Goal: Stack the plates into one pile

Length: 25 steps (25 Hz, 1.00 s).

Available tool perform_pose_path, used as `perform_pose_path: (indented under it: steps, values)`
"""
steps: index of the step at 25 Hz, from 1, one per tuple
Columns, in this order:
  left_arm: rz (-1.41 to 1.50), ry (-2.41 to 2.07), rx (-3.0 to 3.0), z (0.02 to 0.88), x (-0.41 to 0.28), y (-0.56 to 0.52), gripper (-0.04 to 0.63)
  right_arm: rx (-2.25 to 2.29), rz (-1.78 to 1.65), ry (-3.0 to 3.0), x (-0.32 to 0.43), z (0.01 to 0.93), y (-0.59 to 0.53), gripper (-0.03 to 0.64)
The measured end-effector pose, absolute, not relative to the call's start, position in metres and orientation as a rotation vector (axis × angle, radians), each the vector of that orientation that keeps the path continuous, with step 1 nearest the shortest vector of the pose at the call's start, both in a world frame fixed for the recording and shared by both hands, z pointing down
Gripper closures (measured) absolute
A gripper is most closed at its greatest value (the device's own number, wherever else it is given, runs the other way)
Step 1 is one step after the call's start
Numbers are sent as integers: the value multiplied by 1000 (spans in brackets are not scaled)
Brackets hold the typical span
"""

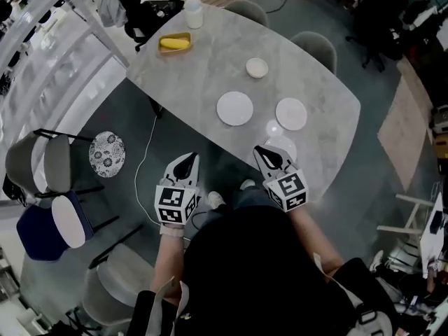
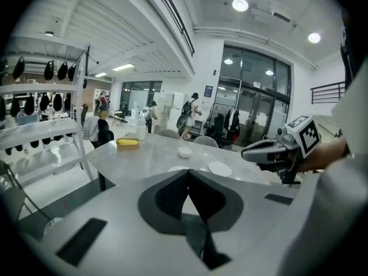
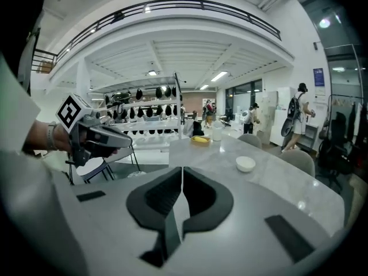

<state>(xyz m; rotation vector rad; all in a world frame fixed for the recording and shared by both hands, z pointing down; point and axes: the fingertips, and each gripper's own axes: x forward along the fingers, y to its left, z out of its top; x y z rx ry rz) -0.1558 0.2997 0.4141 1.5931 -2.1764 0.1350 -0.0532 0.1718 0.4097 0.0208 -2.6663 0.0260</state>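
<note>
Plates lie unstacked on the grey table (image 1: 210, 68), all in its near right part. The left plate (image 1: 234, 108) and the right plate (image 1: 291, 113) sit side by side and well apart, near the middle of the top. A third pale round shape (image 1: 282, 145), apparently another plate, lies closer to the near edge, just beside the right gripper and partly hidden by it. Nothing is piled on anything.

A small white bowl (image 1: 257, 67) stands beyond the two plates, toward the far edge. At the far left corner are a yellow tray (image 1: 174, 43) holding a banana and a white jug (image 1: 193, 12) behind it.

The left gripper (image 1: 187, 159) is off the table, just outside its near edge, pointing toward the left plate. Its own view shows the jaws (image 2: 188, 174) pressed together with nothing between them. The right gripper (image 1: 262, 151) reaches over the near edge, its tip near the third plate. Its jaws (image 3: 181, 174) are also clenched on nothing, only a thin line showing where they meet. The two grippers are level with each other and apart, neither touching a plate.
</note>
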Motion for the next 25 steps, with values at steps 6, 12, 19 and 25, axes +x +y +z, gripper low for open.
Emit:
perform_pose_path:
  steps: [6,12,19,25]
  values:
    - [218,-2045,1698,428,-133,224,588,166,109,-2625,-19,429,110,598]
    - [311,-1930,1744,449,-109,160,588,234,149,-2565,16,458,61,598]
    - [424,-1789,1753,485,-67,105,588,269,238,-2486,68,504,21,598]
    - [533,-1662,1749,516,-37,70,588,309,337,-2452,98,534,3,598]
